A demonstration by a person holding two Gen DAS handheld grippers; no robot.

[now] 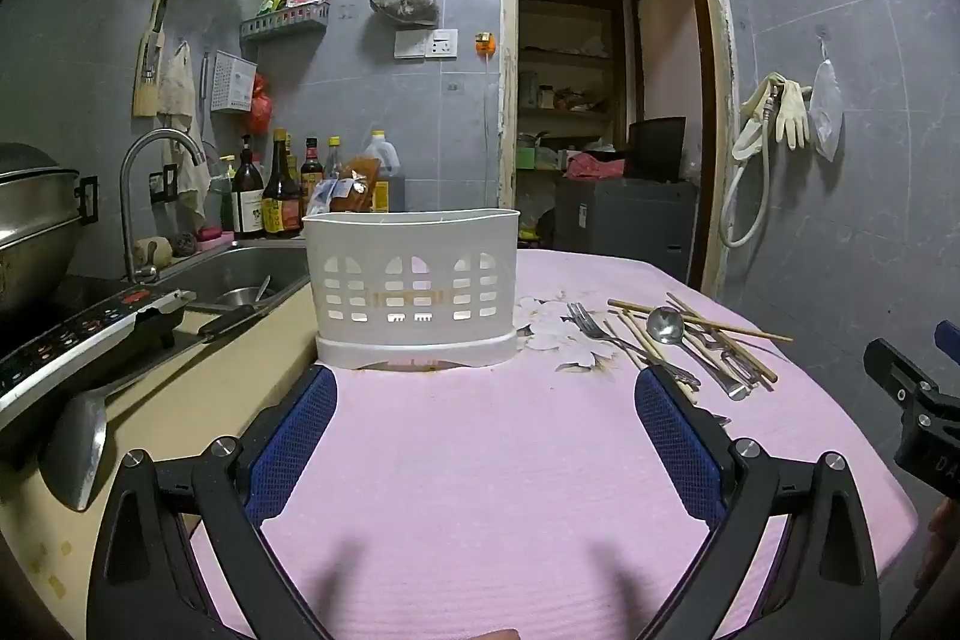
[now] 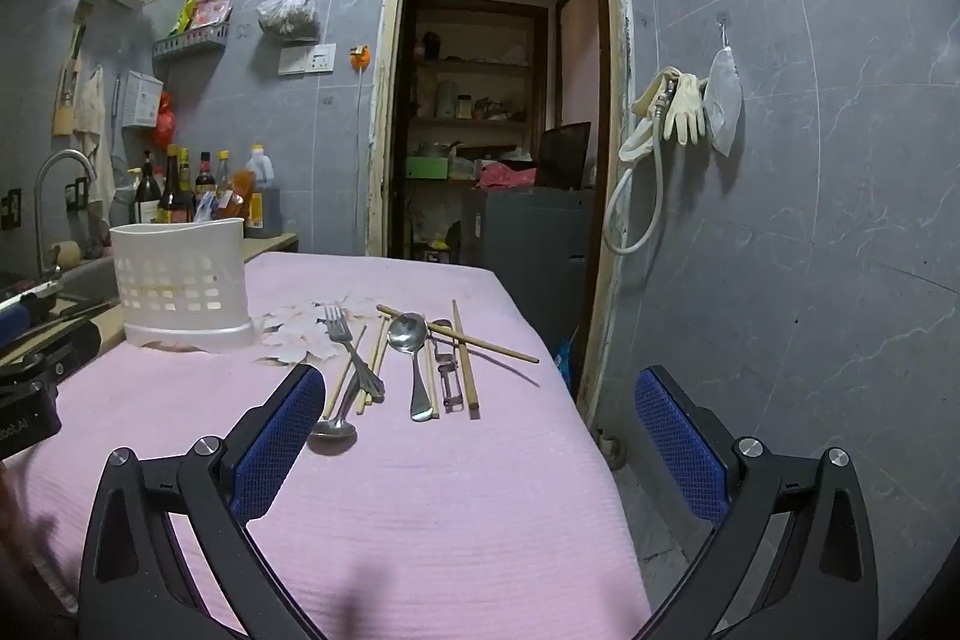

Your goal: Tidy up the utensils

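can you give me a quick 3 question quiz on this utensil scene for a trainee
1. True or false: the white utensil basket already holds the fork.
2. What lies across the chopsticks next to the peeler: A) big spoon B) knife C) ladle?
3. Fill in: the left gripper and right gripper are both ____.

Key: 1 false, the fork lies on the pink cloth. 2 A. 3 open.

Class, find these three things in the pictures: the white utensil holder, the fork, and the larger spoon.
white utensil holder (image 1: 411,244): left wrist view, on its plain upper front wall.
fork (image 2: 339,332): right wrist view, on the neck just below its tines.
larger spoon (image 2: 407,333): right wrist view, on its bowl.
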